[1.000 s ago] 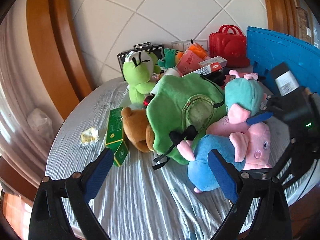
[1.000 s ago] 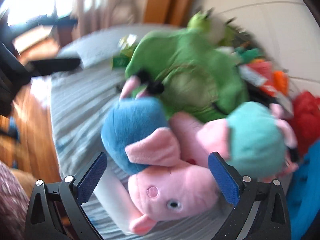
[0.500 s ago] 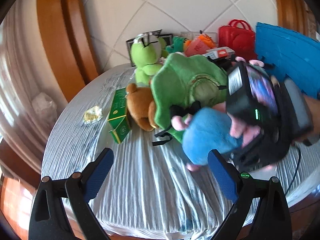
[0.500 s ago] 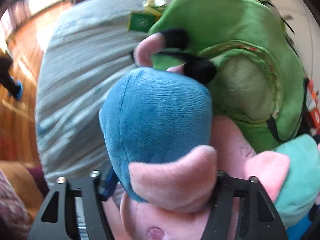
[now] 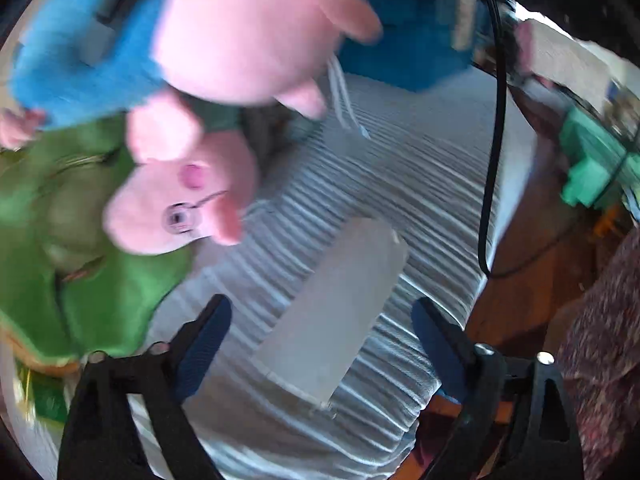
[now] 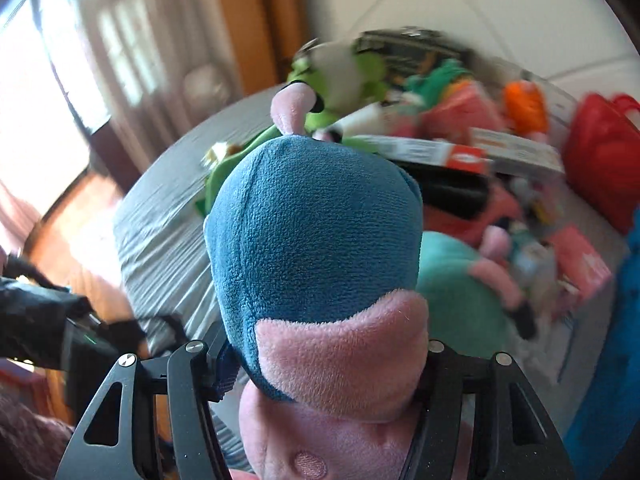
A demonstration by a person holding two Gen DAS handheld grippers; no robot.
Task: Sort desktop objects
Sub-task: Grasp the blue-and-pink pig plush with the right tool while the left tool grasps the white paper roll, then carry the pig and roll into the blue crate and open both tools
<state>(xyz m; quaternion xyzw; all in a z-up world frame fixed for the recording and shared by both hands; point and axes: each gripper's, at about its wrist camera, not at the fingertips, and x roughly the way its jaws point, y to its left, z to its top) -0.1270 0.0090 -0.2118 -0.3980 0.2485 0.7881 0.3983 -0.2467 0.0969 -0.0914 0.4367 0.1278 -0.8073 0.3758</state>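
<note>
Plush in blue and pink, a pig toy [image 6: 320,264], pinched between the jaws of the right gripper [image 6: 320,364] and lifted clear of the table [image 6: 160,224]. Held at the neck, where blue body meets pink head; long axis pointing straight away from the claw, blue body and pink legs farthest out, head nearest the camera and partly out of frame. Seen also from the left wrist view, blurred, high at the upper left [image 5: 200,40], above a second pink pig [image 5: 180,204] and a green plush [image 5: 80,272] lying on the striped grey tablecloth [image 5: 420,184].

Left gripper [image 5: 320,336] spread wide, gripping nothing, hovering low over the cloth. Between its fingers and just ahead, a pale translucent box [image 5: 332,308] lying flat, long axis running away from the claw and tilted to the right.

Beyond the held pig, a cluttered pile: teal plush [image 6: 452,272] just beside it, red bag [image 6: 600,168] at the far right, blue bin edge [image 6: 616,340] at the right border.

Judged next: carrying the pig rightward toward the bin, nearer to the right hand; pale box well placed for the left.
</note>
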